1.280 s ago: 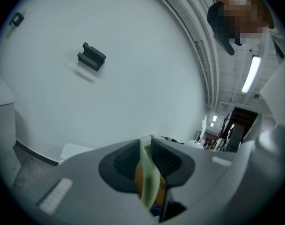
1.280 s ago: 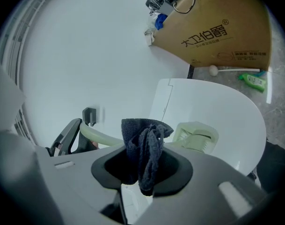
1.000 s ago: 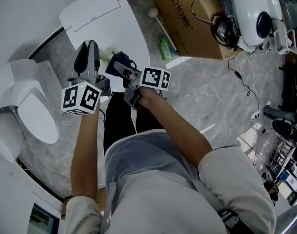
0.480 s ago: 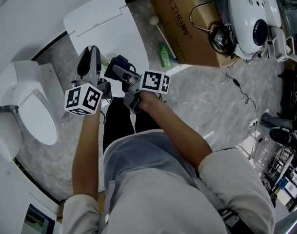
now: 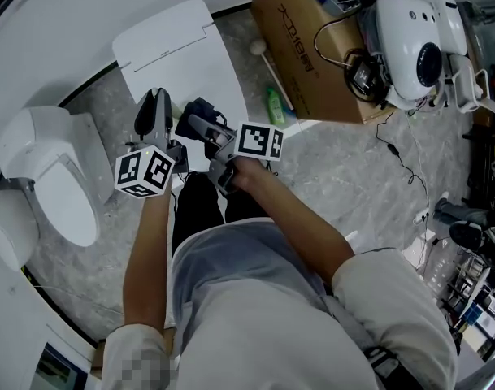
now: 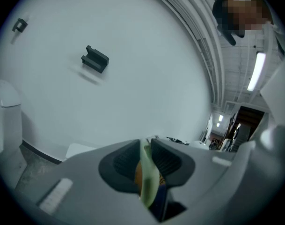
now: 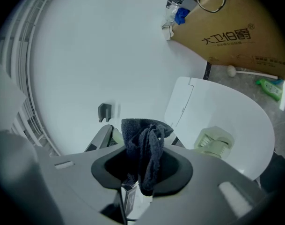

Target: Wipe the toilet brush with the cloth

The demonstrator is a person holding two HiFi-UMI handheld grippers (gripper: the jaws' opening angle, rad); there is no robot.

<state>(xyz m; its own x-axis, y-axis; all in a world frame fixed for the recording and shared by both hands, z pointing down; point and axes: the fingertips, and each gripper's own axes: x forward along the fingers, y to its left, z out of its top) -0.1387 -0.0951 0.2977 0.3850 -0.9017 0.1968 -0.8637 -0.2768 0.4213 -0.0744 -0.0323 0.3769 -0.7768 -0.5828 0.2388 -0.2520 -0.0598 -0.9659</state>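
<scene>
My left gripper [image 5: 155, 104] points up, shut on the thin pale green handle of the toilet brush [image 6: 146, 172]. In the right gripper view the brush's pale green head [image 7: 213, 143] sticks out just right of the jaws, over the white lid [image 7: 236, 116]. My right gripper [image 5: 197, 119] is beside the left one, shut on a bunched dark grey cloth [image 7: 144, 146]. The cloth [image 5: 201, 108] hangs close to the brush; whether they touch is hidden. The left gripper's jaw [image 7: 104, 138] shows right behind the cloth.
A white toilet [image 5: 48, 177] stands at the left and a white lid panel [image 5: 182, 51] lies ahead. A cardboard box [image 5: 304, 39], a green bottle [image 5: 276, 104] and a white stick lie to the right. Cables and a white machine [image 5: 418, 31] sit beyond.
Both grippers have kept their hold and stay side by side. They have drifted slightly in the head view as the camera shifted.
</scene>
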